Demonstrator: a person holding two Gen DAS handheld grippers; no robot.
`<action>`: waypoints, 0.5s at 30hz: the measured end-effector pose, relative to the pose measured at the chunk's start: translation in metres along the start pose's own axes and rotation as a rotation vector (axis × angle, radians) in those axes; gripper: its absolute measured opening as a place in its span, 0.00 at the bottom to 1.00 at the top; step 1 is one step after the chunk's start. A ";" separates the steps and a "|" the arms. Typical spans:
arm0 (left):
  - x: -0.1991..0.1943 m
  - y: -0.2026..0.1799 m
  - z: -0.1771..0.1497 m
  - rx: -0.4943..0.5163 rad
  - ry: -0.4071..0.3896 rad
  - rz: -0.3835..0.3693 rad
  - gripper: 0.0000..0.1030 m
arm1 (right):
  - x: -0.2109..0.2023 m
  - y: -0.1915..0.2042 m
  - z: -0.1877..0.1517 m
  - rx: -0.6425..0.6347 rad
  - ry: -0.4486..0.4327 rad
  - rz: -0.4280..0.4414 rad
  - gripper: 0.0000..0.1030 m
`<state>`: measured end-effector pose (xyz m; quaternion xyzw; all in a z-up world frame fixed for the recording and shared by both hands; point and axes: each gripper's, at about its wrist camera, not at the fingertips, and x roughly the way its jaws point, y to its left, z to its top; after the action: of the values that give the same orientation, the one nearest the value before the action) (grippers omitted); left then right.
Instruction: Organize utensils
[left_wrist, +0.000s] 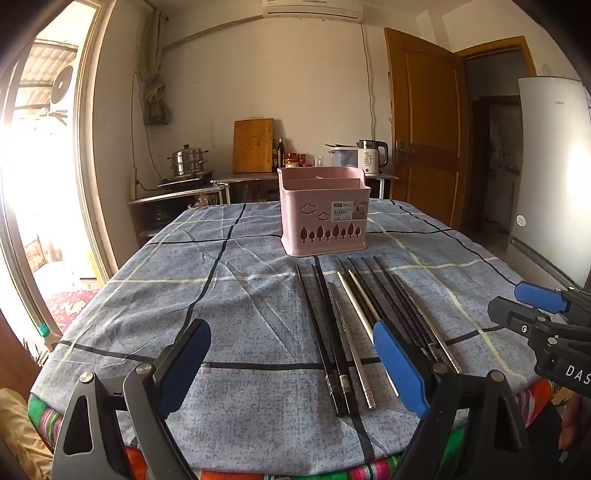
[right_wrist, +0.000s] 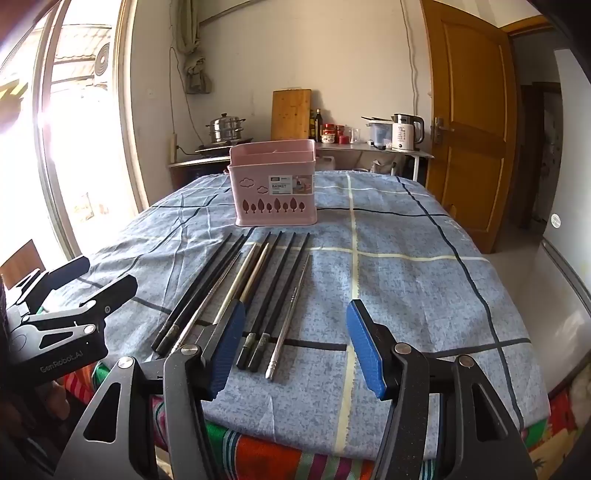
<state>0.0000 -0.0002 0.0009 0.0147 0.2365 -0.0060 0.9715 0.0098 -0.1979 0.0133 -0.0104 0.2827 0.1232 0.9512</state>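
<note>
Left wrist view. The left gripper (left_wrist: 291, 365) is held above the near edge of the table (left_wrist: 184, 295), its jaws spread wide with nothing between them. A row of chopsticks (left_wrist: 343, 325) lies on the checked cloth, black ones mixed with metal ones, all pointing toward 12 o'clock. The pink basket (left_wrist: 323, 218) stands just beyond their far tips, at 12 o'clock from them. The right gripper (left_wrist: 532, 310) is seen at 3 o'clock, low over the cloth; its blue pads look parted.

Right wrist view. The right gripper (right_wrist: 297, 350) is also wide open and empty, above the near ends of the chopsticks (right_wrist: 255, 291). The basket (right_wrist: 275, 188) stands at 12 o'clock, upright, with inner dividers visible at its rim. The left gripper (right_wrist: 96, 275) is seen at 9 o'clock, apart from the chopsticks.

Handling, as judged. The chopsticks are taken to be light, stiff and thin; the metal ones are likely slippery and may roll or pivot in the pads. A hold near the thicker near ends, across the shaft, one or a pair at a time, seems best.

Differences. The fridge and open doorway are shown only by the left view. The near ends of the rightmost chopsticks are shown clearly only by the right view; in the left view they are partly hidden by a pad.
</note>
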 end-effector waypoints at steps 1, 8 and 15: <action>0.000 0.000 0.000 0.000 -0.001 0.000 0.87 | 0.000 0.000 0.000 0.000 -0.002 -0.001 0.56; -0.001 0.002 0.002 -0.009 -0.002 -0.005 0.87 | -0.002 0.000 0.000 0.004 -0.001 -0.001 0.56; -0.001 0.001 0.002 -0.008 0.000 -0.004 0.87 | -0.004 0.000 0.001 0.007 0.000 -0.002 0.56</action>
<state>0.0000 0.0005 0.0030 0.0105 0.2365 -0.0071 0.9715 0.0070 -0.1984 0.0160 -0.0073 0.2829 0.1212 0.9514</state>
